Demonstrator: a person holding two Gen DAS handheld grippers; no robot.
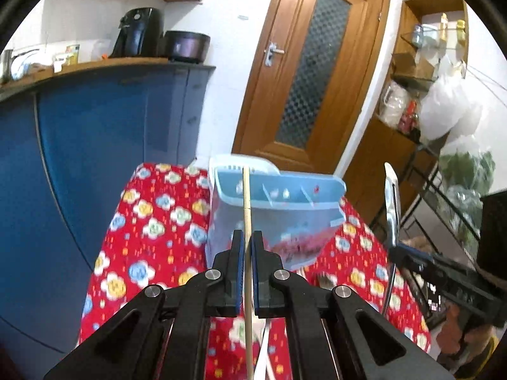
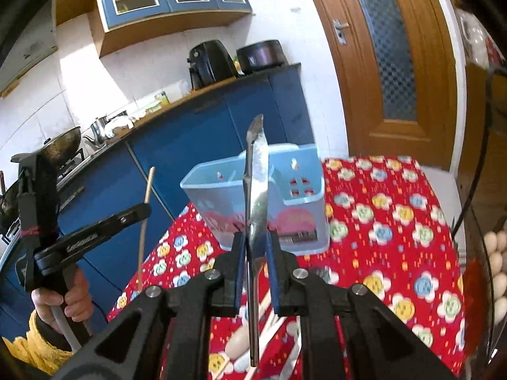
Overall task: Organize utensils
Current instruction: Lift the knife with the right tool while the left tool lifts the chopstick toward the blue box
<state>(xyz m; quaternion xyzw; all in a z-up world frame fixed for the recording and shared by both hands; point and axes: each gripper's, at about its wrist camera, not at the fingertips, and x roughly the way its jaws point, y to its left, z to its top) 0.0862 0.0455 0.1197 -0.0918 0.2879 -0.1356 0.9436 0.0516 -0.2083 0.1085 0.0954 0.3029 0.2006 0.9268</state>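
The left gripper is pinching a single wooden chopstick between its blue pads, with the stick standing nearly upright in the middle of the left wrist view and running out the bottom of the frame. Right behind it the pale blue utensil holder is sitting on the surface, which is wearing a red flowery cloth. You're looking into the holder's divided compartments here; what's inside them is too blurry to call.

The right gripper is clamping a metal knife, blade pointing up in the centre of the right wrist view, handle hanging down below the pads. From this side the holder is showing its slotted end wall instead of its inside.

What only the right view is giving you: at the left edge a hand in a yellow sleeve is gripping the other tool's handle, and near the bottom a few pale utensils are lying on the cloth. A tray of eggs is peeking in at the right edge.

The left view is catching the knife at mid right, plus shelves with plastic bags at upper right.
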